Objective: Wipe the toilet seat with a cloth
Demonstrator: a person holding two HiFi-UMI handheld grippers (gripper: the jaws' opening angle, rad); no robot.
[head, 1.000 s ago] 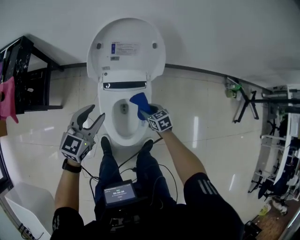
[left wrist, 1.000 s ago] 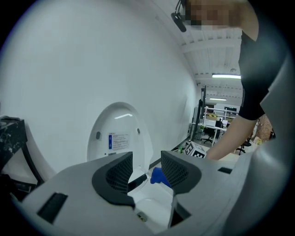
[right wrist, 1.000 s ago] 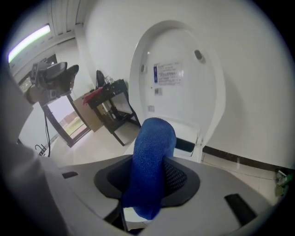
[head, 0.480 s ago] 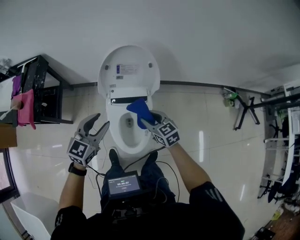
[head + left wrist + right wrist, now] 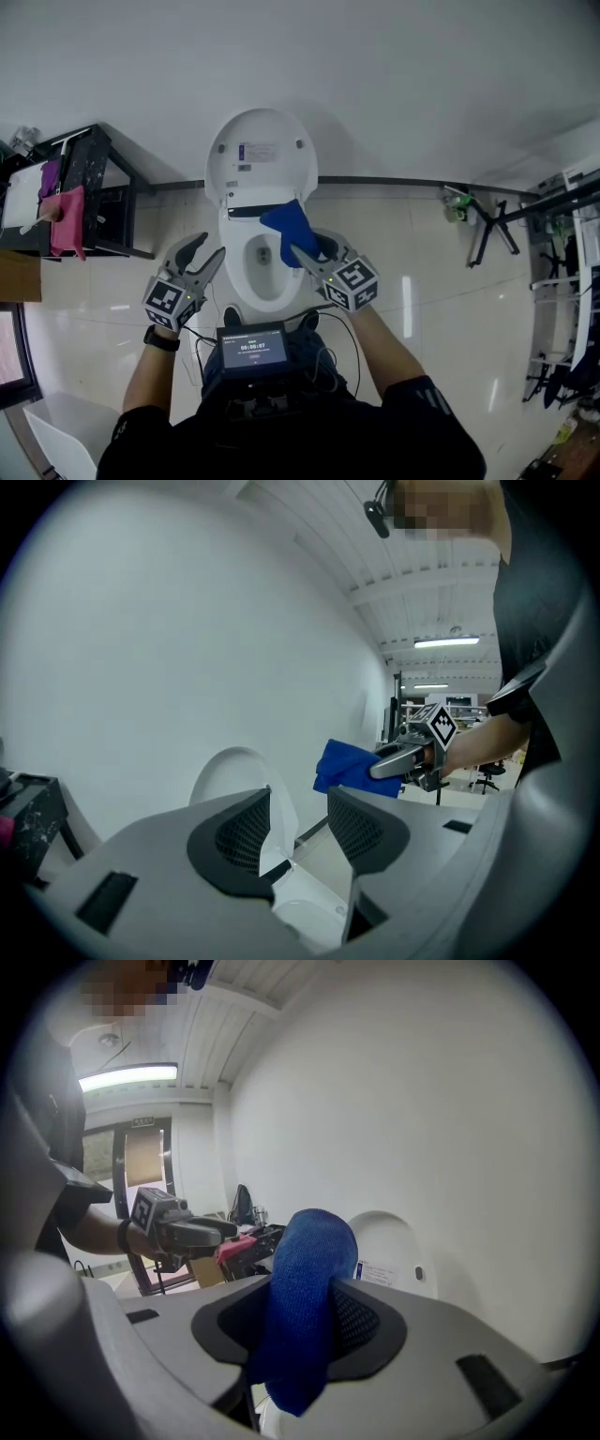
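Over a white toilet [image 5: 246,281] set against a pale wall [image 5: 394,84], a blue cloth [image 5: 291,228] is held by the right gripper [image 5: 307,246], whose jaws are seen closed tight on it in the right gripper view. The cloth is folded over the jaws, its upper end rising above them and its lower end hanging below. From the head view it is placed at the back right of the bowl, just in front of the raised lid [image 5: 262,155]; whether the toilet is touched by it cannot be told.

The left gripper [image 5: 204,246] is held just left of the bowl. Its jaws are seen parted in the left gripper view, with nothing gripped between them; only the lid and bowl are seen beyond the gap.

A small lit screen [image 5: 251,349] is worn at the person's waist, with cables trailing below the bowl. A dark rack [image 5: 103,164] is seen against the wall to the left, with a pink rag [image 5: 67,220] draped over it. Glossy pale tiles are shown across the floor [image 5: 422,281].
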